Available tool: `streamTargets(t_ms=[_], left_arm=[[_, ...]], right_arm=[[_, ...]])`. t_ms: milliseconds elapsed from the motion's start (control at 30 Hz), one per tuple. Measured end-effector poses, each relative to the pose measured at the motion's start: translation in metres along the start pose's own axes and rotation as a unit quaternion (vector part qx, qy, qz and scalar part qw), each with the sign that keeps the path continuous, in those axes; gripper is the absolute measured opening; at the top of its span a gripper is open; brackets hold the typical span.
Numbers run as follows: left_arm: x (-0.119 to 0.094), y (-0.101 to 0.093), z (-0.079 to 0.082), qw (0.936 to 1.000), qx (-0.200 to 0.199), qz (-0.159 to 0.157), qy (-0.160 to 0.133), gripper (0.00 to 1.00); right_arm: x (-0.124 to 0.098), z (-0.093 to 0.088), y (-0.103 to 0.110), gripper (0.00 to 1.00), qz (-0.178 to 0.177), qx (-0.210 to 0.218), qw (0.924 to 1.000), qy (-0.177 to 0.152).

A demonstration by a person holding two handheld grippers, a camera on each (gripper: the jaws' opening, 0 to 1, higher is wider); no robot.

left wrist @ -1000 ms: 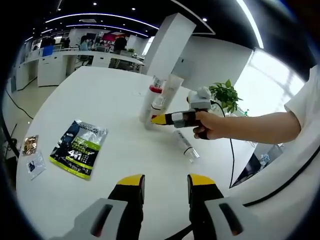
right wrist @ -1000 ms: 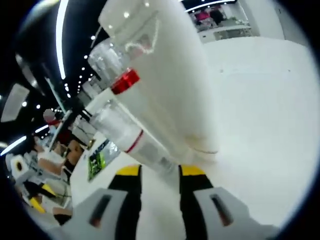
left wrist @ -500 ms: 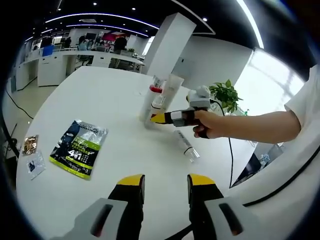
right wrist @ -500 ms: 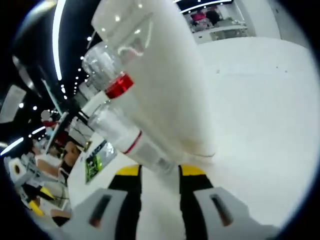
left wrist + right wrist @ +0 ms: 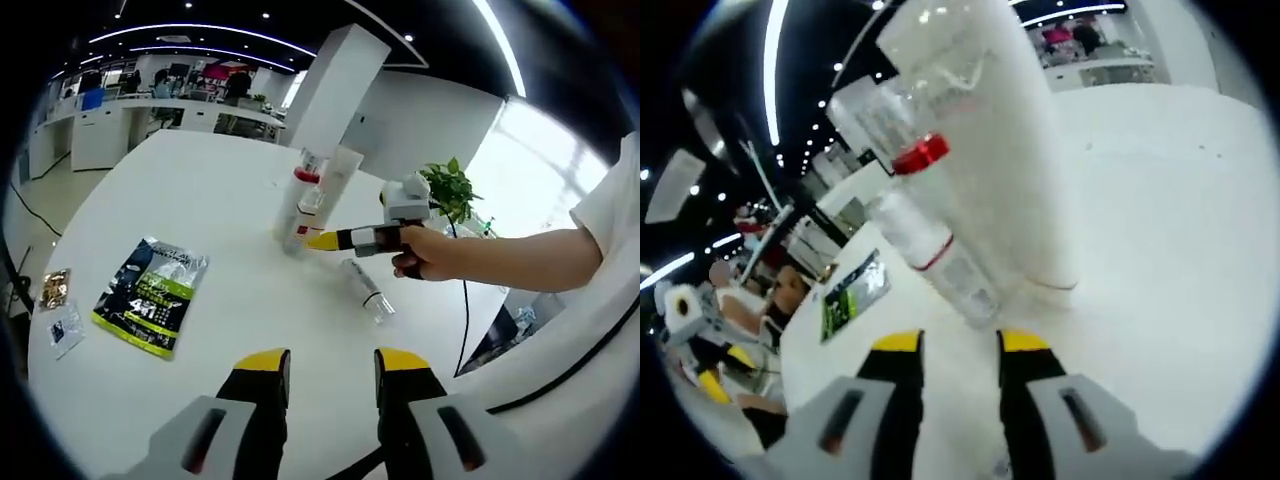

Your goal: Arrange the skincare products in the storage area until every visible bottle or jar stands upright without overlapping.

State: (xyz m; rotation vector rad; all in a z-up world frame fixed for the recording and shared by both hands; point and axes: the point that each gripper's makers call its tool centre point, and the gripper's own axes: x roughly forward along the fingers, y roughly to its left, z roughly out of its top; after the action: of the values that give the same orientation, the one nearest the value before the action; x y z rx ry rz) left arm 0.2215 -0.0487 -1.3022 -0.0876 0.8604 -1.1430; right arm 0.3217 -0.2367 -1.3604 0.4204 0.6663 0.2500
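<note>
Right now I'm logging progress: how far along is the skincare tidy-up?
Done: a tube and a red-capped bottle stand upright in a cluster on the table. In hand: the right gripper, open and empty, is at a small bottle in that cluster. Left: one bottle lies flat, apart. The left gripper is open and idle.

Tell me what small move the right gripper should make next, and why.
Probably swing the right gripper over to the clear bottle lying on its side on the white table, since the other products already stand upright in a cluster and its jaws look empty.
</note>
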Motion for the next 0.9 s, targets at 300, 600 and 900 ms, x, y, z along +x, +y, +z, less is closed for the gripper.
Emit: streamTargets(t_ms=[300,600,900], left_arm=[[0.025,-0.022,0.004,0.9987,-0.017,-0.047,-0.004,0.33],[0.035,-0.04,0.011,0.9956,-0.03,-0.089,-0.006,0.34],[0.044,-0.031,0.02,0.9939,-0.044,-0.101,-0.007,0.33]], right_arm=[[-0.04,-0.022,0.032,0.26,0.009,0.024,0.9997,-0.003],[-0.071,-0.044,0.055,0.28,-0.007,0.028,0.9994,0.019],[-0.087,-0.057,0.059,0.29,-0.03,0.032,0.9984,0.035]])
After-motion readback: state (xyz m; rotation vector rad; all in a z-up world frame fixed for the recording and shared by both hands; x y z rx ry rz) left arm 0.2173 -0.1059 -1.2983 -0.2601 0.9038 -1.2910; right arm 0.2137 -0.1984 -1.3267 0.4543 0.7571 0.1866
